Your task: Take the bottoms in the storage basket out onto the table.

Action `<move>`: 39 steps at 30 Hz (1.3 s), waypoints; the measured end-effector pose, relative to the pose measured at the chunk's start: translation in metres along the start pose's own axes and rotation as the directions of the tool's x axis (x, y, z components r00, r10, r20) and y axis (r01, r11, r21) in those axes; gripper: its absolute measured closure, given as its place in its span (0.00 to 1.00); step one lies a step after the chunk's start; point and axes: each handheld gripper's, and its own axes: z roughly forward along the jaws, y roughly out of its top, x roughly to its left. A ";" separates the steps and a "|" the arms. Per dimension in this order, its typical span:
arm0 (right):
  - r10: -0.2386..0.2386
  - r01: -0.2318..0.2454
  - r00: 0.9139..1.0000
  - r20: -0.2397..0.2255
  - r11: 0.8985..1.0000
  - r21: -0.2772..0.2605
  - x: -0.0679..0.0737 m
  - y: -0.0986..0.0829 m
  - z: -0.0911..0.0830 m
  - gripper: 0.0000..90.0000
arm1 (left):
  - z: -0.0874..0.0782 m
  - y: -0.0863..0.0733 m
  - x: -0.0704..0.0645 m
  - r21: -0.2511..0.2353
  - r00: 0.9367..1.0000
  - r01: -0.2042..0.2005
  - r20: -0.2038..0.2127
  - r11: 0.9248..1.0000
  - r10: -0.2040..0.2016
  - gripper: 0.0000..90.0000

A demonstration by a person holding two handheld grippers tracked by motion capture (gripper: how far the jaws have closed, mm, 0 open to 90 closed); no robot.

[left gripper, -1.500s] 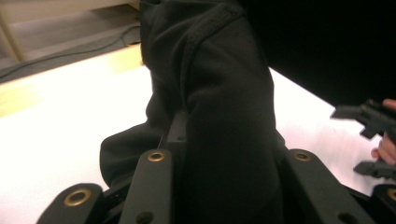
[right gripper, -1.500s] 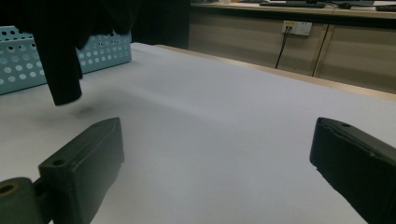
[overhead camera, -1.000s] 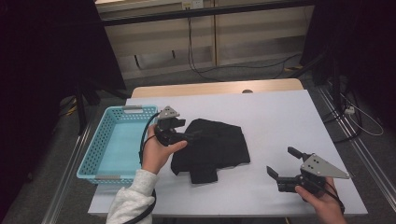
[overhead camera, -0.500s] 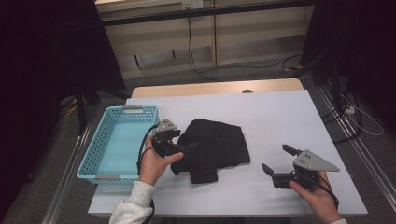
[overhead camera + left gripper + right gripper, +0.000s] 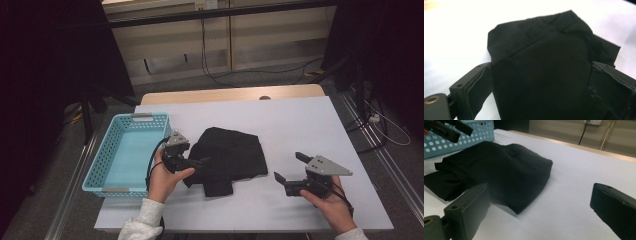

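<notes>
White table (image 5: 310, 125) in dim workroom, cables along back wall. Folded black garment (image 5: 231, 157) lies mid-table, just right of light-blue perforated basket (image 5: 125, 150) at table's left edge. Left gripper (image 5: 197, 164), held in person's left hand (image 5: 162, 177), sits at garment's left edge; in left gripper view jaws spread wide, black cloth (image 5: 544, 75) between them, not clamped. Right gripper (image 5: 290, 170) hovers over bare table right of garment, apart from it, jaws spread, nothing held; garment (image 5: 499, 172) ahead in right gripper view.
</notes>
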 end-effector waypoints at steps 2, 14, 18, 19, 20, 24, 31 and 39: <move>-0.006 0.006 1.000 -0.008 1.000 0.002 0.002 0.002 0.003 0.02 | 0.000 0.000 0.000 -0.002 1.000 0.011 -0.003 1.000 -0.011 0.06; -0.038 0.040 0.998 -0.051 0.999 0.036 0.013 0.007 0.021 0.03 | -0.003 -0.004 0.001 0.008 1.000 0.009 -0.023 1.000 -0.009 0.04; -0.047 0.050 0.997 -0.062 0.998 0.044 0.017 0.008 0.028 0.04 | -0.004 -0.005 0.001 -0.006 1.000 0.025 -0.008 1.000 -0.025 0.04; -0.050 0.053 0.997 -0.058 0.997 0.047 0.018 0.009 0.030 0.04 | -0.005 -0.006 0.001 0.000 1.000 0.021 -0.009 1.000 -0.021 0.04; -0.052 0.055 0.997 -0.061 0.997 0.047 0.019 0.009 0.032 0.04 | -0.005 -0.007 0.002 -0.001 1.000 0.023 -0.011 1.000 -0.023 0.04; -0.057 0.061 0.994 -0.088 0.997 0.043 0.024 0.013 0.039 0.04 | -0.009 -0.010 0.004 -0.015 0.999 0.041 -0.011 0.999 -0.041 0.04; -0.050 0.056 0.993 -0.109 0.997 0.050 0.027 0.014 0.045 0.04 | -0.014 -0.013 0.008 -0.022 0.998 0.060 -0.033 0.998 -0.060 0.03; -0.062 0.069 0.991 -0.120 0.996 0.059 0.031 0.015 0.049 0.04 | -0.015 -0.012 0.007 -0.028 0.998 0.056 -0.039 0.998 -0.058 0.04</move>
